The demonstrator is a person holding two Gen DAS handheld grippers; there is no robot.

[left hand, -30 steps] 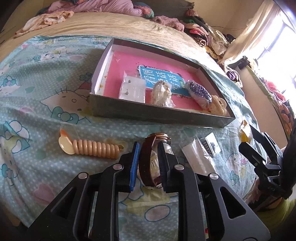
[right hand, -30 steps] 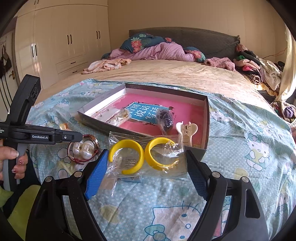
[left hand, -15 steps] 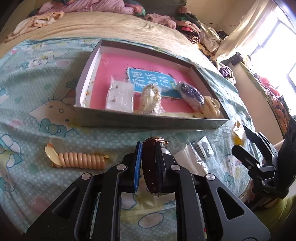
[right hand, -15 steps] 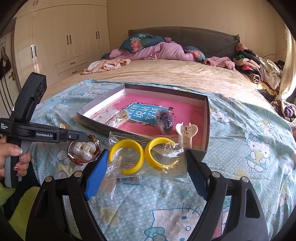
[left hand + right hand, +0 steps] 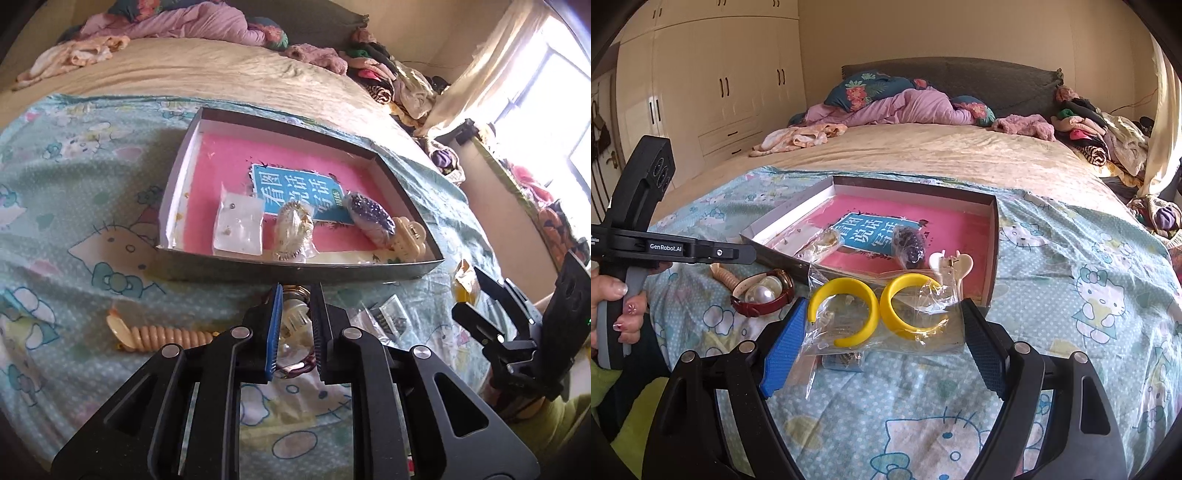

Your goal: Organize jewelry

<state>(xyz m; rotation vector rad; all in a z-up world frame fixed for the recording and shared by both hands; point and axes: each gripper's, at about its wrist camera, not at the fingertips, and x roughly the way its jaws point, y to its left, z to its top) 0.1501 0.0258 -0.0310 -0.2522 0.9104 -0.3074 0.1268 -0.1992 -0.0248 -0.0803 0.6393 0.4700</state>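
Two yellow bangles (image 5: 875, 317) beside box edge (image 5: 993, 258) — seemingly touching

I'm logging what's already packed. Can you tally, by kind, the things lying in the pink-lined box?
Clear-bagged pieces: 3 (small studs, gold piece, purple beaded piece)
Cream claw clip: 1
Total in the box: 4

two yellow bangles (image 5: 843, 317), one box (image 5: 993, 254)
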